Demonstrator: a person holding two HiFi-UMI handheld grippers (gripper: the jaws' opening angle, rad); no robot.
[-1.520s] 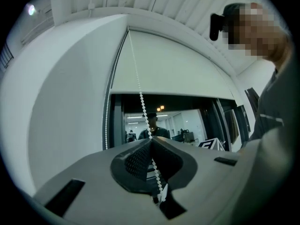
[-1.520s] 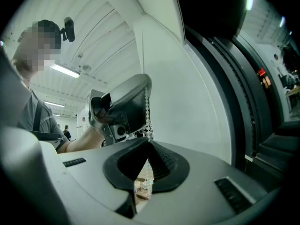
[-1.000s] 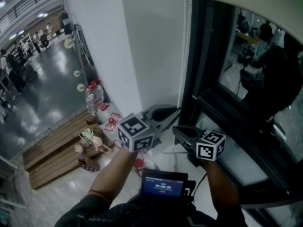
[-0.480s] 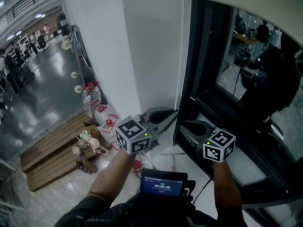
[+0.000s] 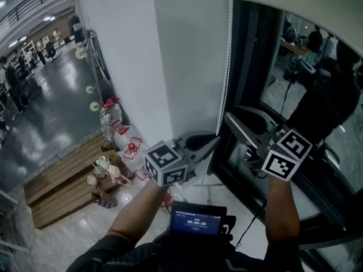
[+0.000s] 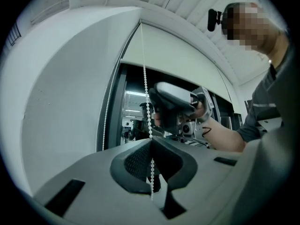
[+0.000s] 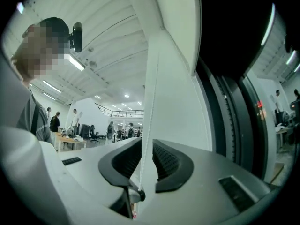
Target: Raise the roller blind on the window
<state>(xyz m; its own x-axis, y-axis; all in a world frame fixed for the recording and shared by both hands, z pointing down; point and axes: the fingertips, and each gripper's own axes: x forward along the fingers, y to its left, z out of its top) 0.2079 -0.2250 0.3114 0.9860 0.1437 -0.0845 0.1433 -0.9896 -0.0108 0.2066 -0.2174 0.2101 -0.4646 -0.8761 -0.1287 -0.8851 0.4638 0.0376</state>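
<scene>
left claw (image 6: 151, 143) pressed together on the bead chain (image 6: 146, 97), which hangs along the left edge of the window (image 5: 317, 89) frame, beside the white wall (image 5: 125, 55). right claw (image 7: 146, 146), higher up the chain, has just been opening; the chain runs through its gap unpinched. roller blind (image 5: 306, 4) covers only the window's upper part. risks, as judged: the right claw closing off-line and missing the beads; the left pinch slipping; hauling the other strand (image 6: 108, 116), which may lower the blind.
</scene>
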